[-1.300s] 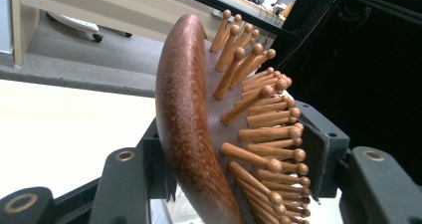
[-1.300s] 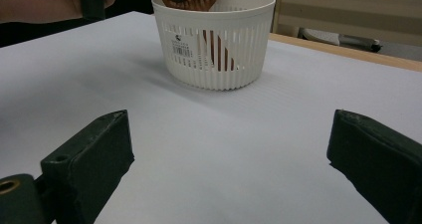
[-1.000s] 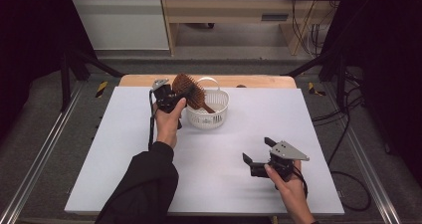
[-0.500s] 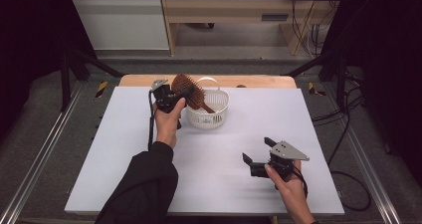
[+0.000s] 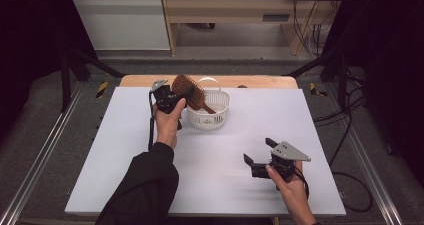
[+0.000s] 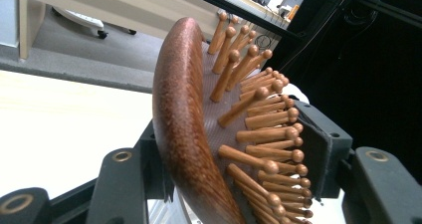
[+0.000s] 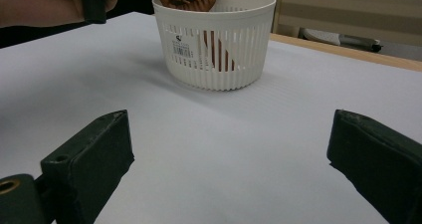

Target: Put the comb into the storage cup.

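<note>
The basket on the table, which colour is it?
White, with slotted walls; the basket shows best in the right gripper view.

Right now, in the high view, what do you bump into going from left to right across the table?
Left gripper squeezing the hairbrush → white basket with the brush's handle inside → right gripper, open, above the bare table.

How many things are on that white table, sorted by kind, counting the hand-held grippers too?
Hairbrush: 1, wooden, head clamped in the left gripper, handle down in the basket
Basket: 1, white, slotted
Grippers: 2, the right gripper open
Total: 4
</note>
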### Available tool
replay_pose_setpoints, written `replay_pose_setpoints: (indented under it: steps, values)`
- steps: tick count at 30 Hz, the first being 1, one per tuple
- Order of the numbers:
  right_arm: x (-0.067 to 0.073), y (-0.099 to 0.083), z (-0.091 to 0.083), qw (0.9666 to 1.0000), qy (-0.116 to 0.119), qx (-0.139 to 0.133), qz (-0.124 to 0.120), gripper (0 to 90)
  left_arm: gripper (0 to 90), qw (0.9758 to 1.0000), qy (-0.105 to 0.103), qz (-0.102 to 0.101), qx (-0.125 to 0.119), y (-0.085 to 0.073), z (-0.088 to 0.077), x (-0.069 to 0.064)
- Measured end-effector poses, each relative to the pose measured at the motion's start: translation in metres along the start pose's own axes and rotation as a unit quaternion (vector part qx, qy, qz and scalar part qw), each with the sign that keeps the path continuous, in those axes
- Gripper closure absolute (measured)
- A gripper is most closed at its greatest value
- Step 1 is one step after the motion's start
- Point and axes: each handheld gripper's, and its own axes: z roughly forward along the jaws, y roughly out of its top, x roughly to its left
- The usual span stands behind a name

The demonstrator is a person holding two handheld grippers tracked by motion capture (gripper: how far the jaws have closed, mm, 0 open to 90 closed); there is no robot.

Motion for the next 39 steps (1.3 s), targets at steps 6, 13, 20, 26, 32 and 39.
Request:
replay_pose_setpoints:
  steps: [6,13,20,26,32,39]
  values:
    - [0.0001,0.0000,0.0001,1.0000,0.000,0.000,0.000,4.5,41.8,1.0000,0.000,-0.004,0.001,-0.0002,-0.0002,0.0016]
    - [0.0002,0.0000,0.0000,1.0000,0.001,0.001,0.000,4.5,41.7,1.0000,0.000,-0.006,0.001,-0.0003,-0.0002,0.0018]
    - [0.0003,0.0000,0.0000,1.0000,0.002,0.000,0.000,4.5,41.5,1.0000,0.002,-0.004,0.001,-0.0003,-0.0001,0.0023]
    - [0.0004,0.0000,0.0002,1.0000,0.002,0.001,0.000,4.5,41.4,1.0000,0.003,-0.006,0.002,-0.0004,-0.0004,0.0034]
    - [0.0004,0.0000,0.0001,1.0000,0.002,0.001,0.000,4.5,41.0,1.0000,0.003,-0.009,0.003,-0.0006,-0.0004,0.0049]
    - [0.0007,-0.0001,0.0005,1.0000,0.003,0.001,0.000,4.5,40.8,0.9999,0.005,-0.010,0.003,-0.0007,-0.0002,0.0053]
